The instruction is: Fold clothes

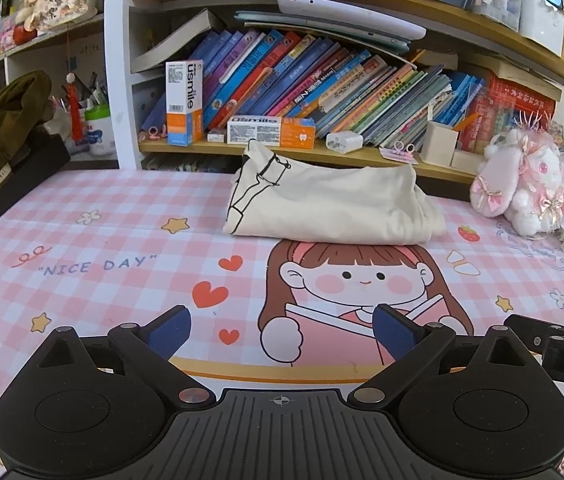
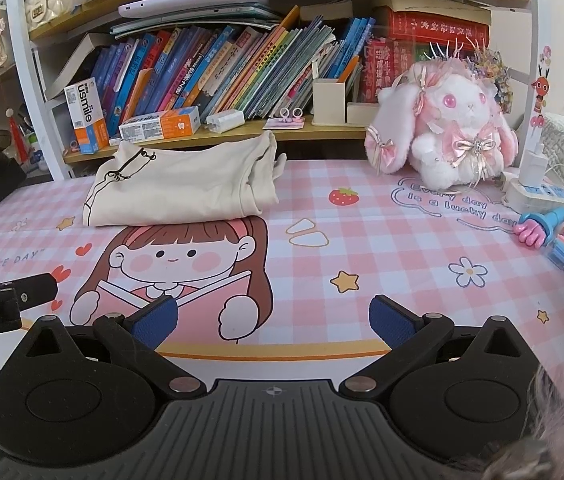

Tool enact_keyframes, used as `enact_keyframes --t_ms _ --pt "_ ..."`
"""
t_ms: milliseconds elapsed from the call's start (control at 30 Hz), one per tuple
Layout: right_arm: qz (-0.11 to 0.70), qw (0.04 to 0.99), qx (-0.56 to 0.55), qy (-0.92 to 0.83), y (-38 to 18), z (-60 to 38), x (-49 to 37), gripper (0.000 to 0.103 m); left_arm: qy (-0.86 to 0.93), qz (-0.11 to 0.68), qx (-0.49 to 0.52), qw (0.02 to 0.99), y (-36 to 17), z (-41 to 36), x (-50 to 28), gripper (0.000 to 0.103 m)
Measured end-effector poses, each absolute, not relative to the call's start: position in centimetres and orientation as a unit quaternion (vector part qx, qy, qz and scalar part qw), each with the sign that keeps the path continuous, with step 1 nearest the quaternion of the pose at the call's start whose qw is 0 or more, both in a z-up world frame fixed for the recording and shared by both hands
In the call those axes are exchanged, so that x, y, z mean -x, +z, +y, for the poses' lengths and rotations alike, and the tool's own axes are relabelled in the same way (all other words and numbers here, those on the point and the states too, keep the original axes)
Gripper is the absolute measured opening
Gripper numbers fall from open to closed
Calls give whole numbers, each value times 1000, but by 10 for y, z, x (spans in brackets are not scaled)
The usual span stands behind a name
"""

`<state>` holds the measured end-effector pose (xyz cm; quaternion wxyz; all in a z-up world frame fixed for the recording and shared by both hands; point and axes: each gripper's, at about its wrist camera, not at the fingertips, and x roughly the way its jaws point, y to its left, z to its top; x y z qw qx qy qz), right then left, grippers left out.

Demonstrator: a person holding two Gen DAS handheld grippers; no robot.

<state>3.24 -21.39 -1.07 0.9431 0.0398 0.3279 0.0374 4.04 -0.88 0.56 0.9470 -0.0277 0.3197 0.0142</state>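
Both black two-finger grippers, left (image 1: 282, 330) and right (image 2: 273, 320), hover spread and empty. The cream cotton garment (image 1: 322, 206) already lies folded compactly at the pink checked mat's (image 1: 101, 240) far edge; any further fold needs matched edges.

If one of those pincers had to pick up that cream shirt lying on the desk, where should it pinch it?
Probably at the near edge of the cream shirt, coming in low from the front. It lies folded flat on the pink desk mat, with that long edge facing both tools and nothing in between. The right-hand end, where loose layers bunch up, would likely slip apart. Both the left tool and right tool are open.
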Motion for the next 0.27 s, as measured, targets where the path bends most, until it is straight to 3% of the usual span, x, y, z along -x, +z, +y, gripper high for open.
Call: enact_keyframes --t_ms 267 --pt "336 940 -40 36 -17 -214 -32 103 10 330 33 943 -2 -9 -42 99"
